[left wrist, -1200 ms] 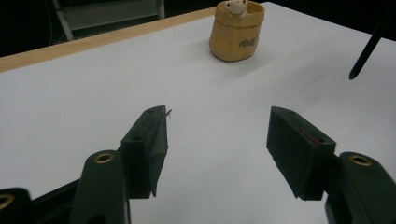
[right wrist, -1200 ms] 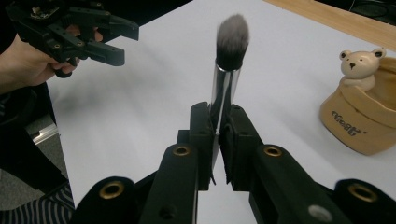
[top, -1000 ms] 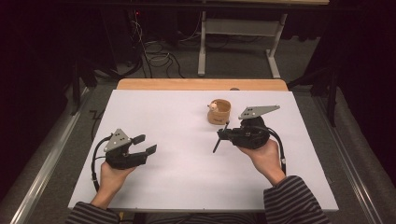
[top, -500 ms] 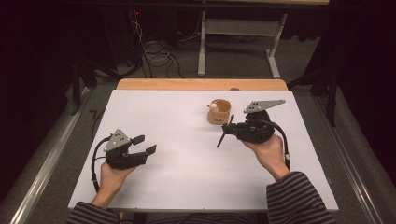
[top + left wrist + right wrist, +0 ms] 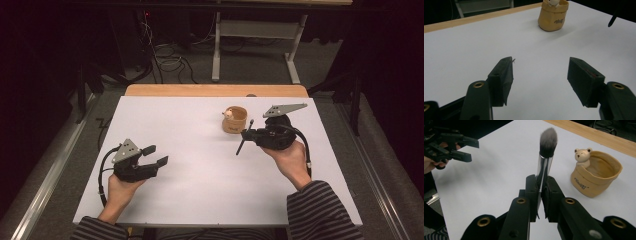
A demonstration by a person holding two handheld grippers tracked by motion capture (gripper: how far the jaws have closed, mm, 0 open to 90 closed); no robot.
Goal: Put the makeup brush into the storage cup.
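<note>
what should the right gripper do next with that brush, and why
Probably carry the brush a little toward the tan cup and tilt it over the open mouth. The right gripper is shut on the handle, the cup sits close beside it and looks empty inside, and the left gripper rests open, far off.

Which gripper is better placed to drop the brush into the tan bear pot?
Right. The right gripper is shut on the black makeup brush, beside the tan bear pot. The left gripper is open, farther off.

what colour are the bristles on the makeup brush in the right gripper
Dark grey-black, fading to pale grey at the tips of the makeup brush; clearest in the right gripper view.
</note>
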